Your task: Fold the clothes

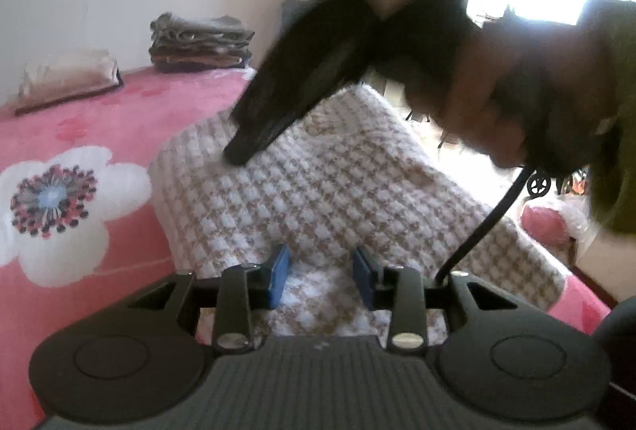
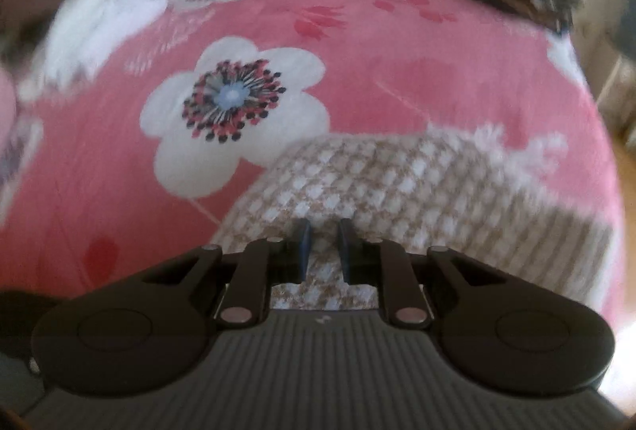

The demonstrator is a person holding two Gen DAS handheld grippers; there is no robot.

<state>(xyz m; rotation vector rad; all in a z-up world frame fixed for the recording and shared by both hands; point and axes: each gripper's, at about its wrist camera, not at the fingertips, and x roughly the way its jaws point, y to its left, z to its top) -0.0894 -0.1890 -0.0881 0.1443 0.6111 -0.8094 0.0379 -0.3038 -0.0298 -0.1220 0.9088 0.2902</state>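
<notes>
On pink floral bedspread (image 2: 397, 80), folded waffle-knit sweater (image 1: 318, 183), both tongs (image 1: 321, 277) (image 2: 322, 251) apart.

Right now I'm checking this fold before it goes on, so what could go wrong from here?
The right gripper presses its tip into the checked knit garment; dragging could bunch the fold. The left gripper is open above the near edge with nothing between its pads, so closing may catch only one layer. The garment lies near the edge of the pink flowered bedspread and could slide off.
</notes>
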